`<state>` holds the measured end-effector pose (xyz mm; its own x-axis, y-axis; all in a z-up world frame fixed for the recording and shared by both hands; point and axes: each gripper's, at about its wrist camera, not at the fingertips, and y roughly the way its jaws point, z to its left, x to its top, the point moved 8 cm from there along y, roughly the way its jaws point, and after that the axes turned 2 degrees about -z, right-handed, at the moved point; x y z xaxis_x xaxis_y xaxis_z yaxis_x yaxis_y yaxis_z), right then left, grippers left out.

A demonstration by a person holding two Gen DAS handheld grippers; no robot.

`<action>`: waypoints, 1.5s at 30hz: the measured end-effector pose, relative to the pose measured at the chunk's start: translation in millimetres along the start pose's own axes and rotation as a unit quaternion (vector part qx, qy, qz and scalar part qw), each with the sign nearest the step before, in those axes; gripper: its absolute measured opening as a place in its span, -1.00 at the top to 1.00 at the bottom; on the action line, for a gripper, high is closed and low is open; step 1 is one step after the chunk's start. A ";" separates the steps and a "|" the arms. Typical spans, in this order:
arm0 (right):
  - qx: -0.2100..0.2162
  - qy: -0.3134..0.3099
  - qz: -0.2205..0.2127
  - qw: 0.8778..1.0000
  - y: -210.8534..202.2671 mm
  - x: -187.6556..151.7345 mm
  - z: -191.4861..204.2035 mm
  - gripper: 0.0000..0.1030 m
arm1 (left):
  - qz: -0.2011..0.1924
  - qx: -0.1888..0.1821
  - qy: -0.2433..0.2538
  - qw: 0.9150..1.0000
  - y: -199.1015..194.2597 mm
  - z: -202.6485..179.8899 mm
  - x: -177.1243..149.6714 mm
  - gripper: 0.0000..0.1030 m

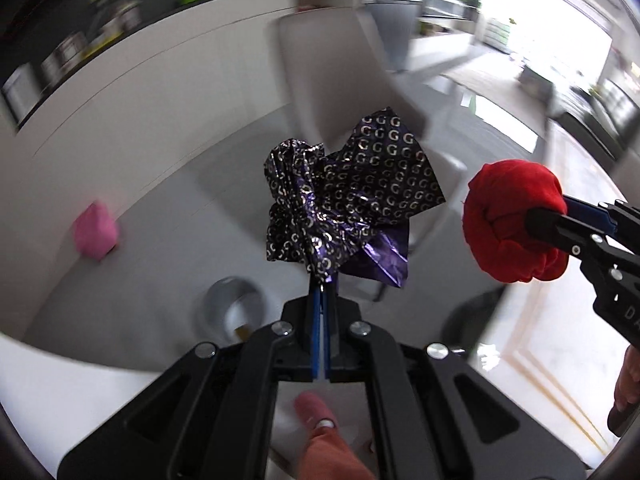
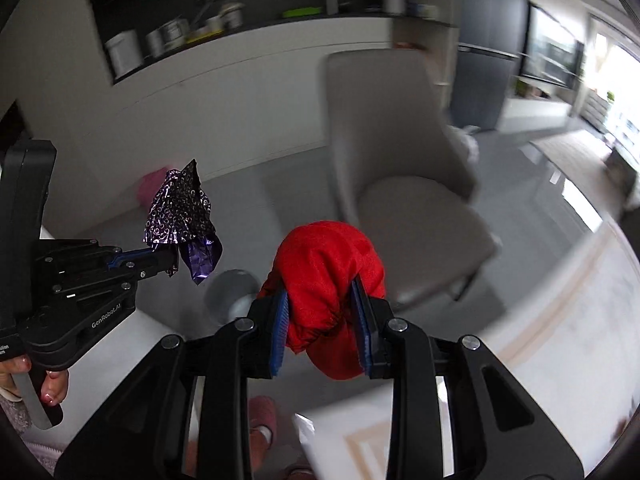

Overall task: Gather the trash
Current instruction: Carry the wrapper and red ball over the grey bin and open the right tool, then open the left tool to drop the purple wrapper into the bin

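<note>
Left wrist view, left hand-held gripper [image 1: 322,280] pinching purple wrapper [image 1: 352,196], right hand-held gripper [image 2: 322,312] clamping red cloth [image 2: 328,272].

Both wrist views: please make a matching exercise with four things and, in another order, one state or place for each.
1. purple wrapper
2. red cloth ball
3. pink bag
4. metal bin

a. on the floor by the wall
b. open, on the floor below the grippers
c. pinched in the left gripper
d. clamped in the right gripper

Pairs: 1-c, 2-d, 3-a, 4-b

Beige chair [image 2: 404,200] on grey floor [image 1: 168,216] | pink bag [image 1: 95,231] by white wall [image 1: 140,120] | cluttered dark shelf [image 2: 224,20]
</note>
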<state>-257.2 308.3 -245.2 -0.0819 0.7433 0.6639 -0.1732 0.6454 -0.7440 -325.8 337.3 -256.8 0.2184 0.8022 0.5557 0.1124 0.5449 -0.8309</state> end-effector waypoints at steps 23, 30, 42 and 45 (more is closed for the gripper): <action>0.167 -0.131 0.145 0.966 376.6 -31.3 245.9 0.41 | 0.113 0.109 -0.206 0.966 224.9 260.5 -128.9 0.97; 0.161 -0.134 0.165 0.964 438.9 -65.0 248.5 0.34 | 0.134 0.104 -0.212 0.962 288.8 274.3 -153.2 0.97; 0.145 -0.122 0.157 0.969 445.0 -61.8 225.8 0.21 | 0.141 0.088 -0.186 0.968 333.7 267.2 -140.0 0.88; 0.141 -0.113 0.154 0.971 440.3 -57.6 217.2 0.21 | 0.154 0.084 -0.180 0.968 340.1 264.7 -138.2 0.88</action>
<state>-541.9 511.5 -594.5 -0.3810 0.8149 0.4367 -0.3661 0.3008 -0.8806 -574.4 476.3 -608.5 -0.1383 0.9494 0.2819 -0.0695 0.2746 -0.9590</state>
